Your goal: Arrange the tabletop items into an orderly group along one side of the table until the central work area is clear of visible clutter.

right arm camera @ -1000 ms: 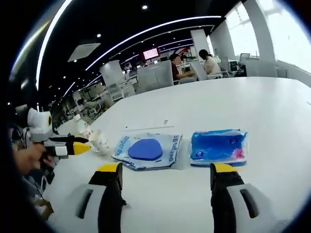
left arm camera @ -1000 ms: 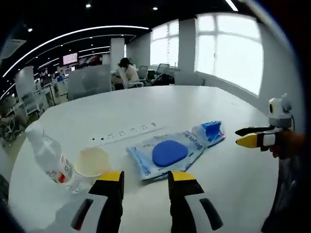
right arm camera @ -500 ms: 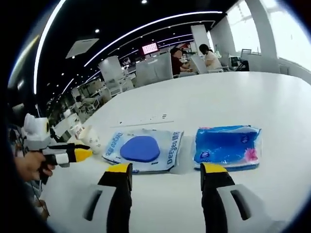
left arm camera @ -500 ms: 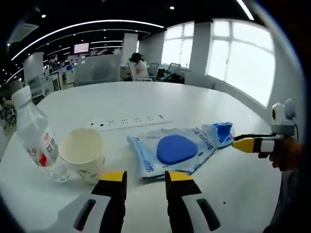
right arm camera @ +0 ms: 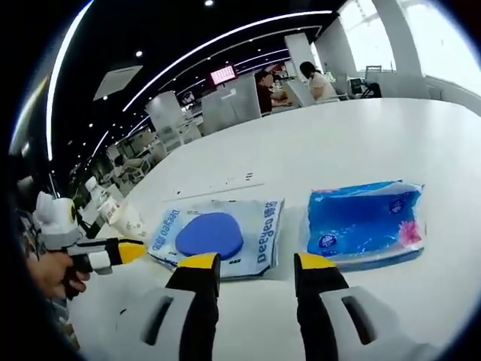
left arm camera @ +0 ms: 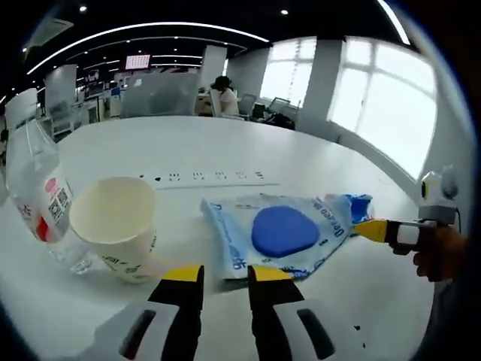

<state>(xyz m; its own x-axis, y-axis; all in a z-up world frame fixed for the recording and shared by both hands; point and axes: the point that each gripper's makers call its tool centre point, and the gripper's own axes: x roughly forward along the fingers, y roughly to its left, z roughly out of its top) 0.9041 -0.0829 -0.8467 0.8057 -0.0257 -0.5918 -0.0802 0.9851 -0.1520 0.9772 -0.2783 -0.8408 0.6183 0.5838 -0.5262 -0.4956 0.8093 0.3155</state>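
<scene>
- Left gripper view: the left gripper [left arm camera: 224, 280] rises from the bottom edge with its yellow-tipped jaws a narrow gap apart, holding nothing; the tips sit just short of the near edge of the white packet with the blue oval [left arm camera: 276, 233], and contact cannot be told.
- Left gripper view: the paper cup [left arm camera: 118, 235] stands upright just left of the jaws, with the clear water bottle [left arm camera: 39, 203] touching or just beside it on its far left side.
- Left gripper view: the right gripper [left arm camera: 370, 229] enters from the right, held by a hand [left arm camera: 436, 252]; its yellow tip lies at the blue tissue pack [left arm camera: 353, 207], which sits just beyond the white packet.
- Right gripper view: the right gripper [right arm camera: 256, 268] has its jaws moderately spread and empty, aimed at the gap between the white packet [right arm camera: 216, 236] and the blue tissue pack [right arm camera: 366, 221], which lie side by side, near but apart.
- Right gripper view: the left gripper [right arm camera: 128, 251] comes in from the left edge; the paper cup [right arm camera: 125, 218] stands beyond it.
- Both views: the white table [right arm camera: 361, 143] stretches bare beyond the items to its far curved edge, broken by a strip of sockets [left arm camera: 207, 177].
</scene>
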